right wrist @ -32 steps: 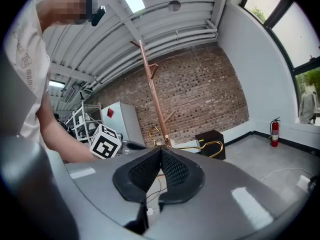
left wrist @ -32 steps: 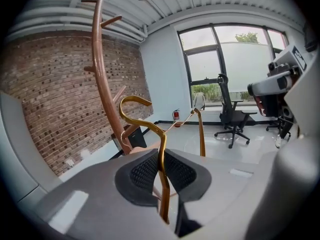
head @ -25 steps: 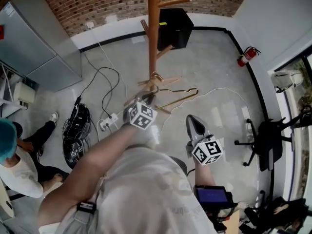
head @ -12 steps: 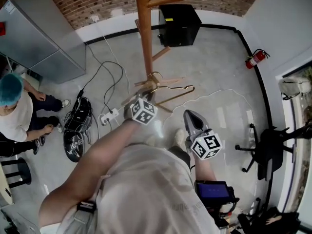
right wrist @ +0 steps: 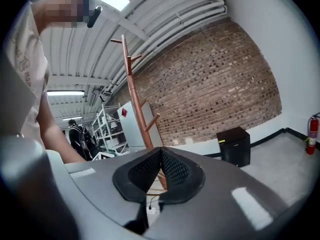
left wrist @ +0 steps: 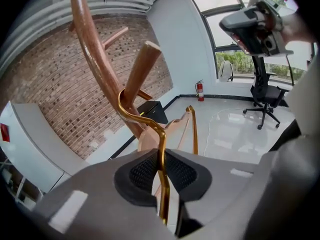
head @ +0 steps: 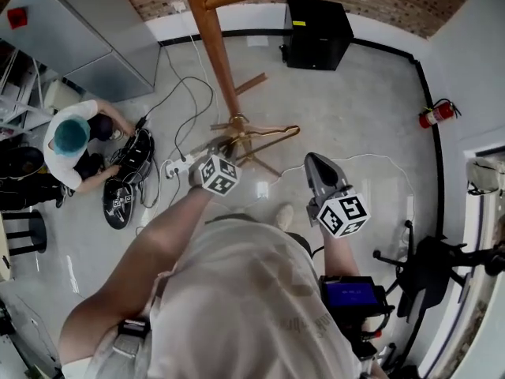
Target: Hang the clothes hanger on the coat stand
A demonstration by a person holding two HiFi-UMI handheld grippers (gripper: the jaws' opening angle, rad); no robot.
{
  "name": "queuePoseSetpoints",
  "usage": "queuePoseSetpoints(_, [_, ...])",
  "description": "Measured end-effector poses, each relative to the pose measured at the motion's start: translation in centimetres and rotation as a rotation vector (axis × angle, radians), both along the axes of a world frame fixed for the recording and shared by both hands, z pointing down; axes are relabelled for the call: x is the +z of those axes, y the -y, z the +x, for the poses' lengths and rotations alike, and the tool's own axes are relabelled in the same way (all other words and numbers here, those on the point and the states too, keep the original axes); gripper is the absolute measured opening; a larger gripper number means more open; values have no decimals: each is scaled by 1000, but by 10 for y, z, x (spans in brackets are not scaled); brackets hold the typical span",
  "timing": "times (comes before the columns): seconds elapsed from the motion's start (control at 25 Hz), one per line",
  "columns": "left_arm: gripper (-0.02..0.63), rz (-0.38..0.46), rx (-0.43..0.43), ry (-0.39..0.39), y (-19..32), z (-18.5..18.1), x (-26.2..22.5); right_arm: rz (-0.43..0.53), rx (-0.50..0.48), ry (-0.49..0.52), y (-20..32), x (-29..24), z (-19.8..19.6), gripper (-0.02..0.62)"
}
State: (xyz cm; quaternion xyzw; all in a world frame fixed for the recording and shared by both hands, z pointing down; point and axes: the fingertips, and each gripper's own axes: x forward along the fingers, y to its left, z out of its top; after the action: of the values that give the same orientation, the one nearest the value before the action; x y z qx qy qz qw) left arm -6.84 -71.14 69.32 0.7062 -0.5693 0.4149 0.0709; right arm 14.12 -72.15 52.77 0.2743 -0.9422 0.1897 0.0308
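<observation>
The wooden coat stand (head: pixel 211 46) rises at the top centre of the head view. The clothes hanger (head: pixel 264 135), wood with a gold wire, hangs beside the pole. In the left gripper view its gold hook (left wrist: pixel 131 111) curls over a slanted peg (left wrist: pixel 142 69) of the stand. My left gripper (left wrist: pixel 161 156) has just been opening, with the hook's wire between its pads, which still touch it. My right gripper (head: pixel 316 163) is apart to the right of the hanger. It is shut and holds nothing (right wrist: pixel 160 151).
A black cabinet (head: pixel 318 32) stands by the brick wall behind the stand. A person with teal hair (head: pixel 75 136) bends over black gear (head: pixel 125 184) at the left, near cables and a power strip (head: pixel 175 166). An office chair (head: pixel 426 267) is at the right.
My left gripper and the hanger have sunk closer to the stand's pole. My right gripper has shifted sideways. The person at the left has walked up to the gear and bent down.
</observation>
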Motion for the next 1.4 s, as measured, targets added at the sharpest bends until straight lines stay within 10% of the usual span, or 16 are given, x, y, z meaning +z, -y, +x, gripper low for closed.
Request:
queuePoseSetpoints(0.76, [87,12,-273,18,-23,-10,-25,-23,-310,57,42,-1,-23,14])
queuePoseSetpoints(1.4, [2,233,-527,-371,-102,35,-94,61,-457,12,-1,-10,-37,14])
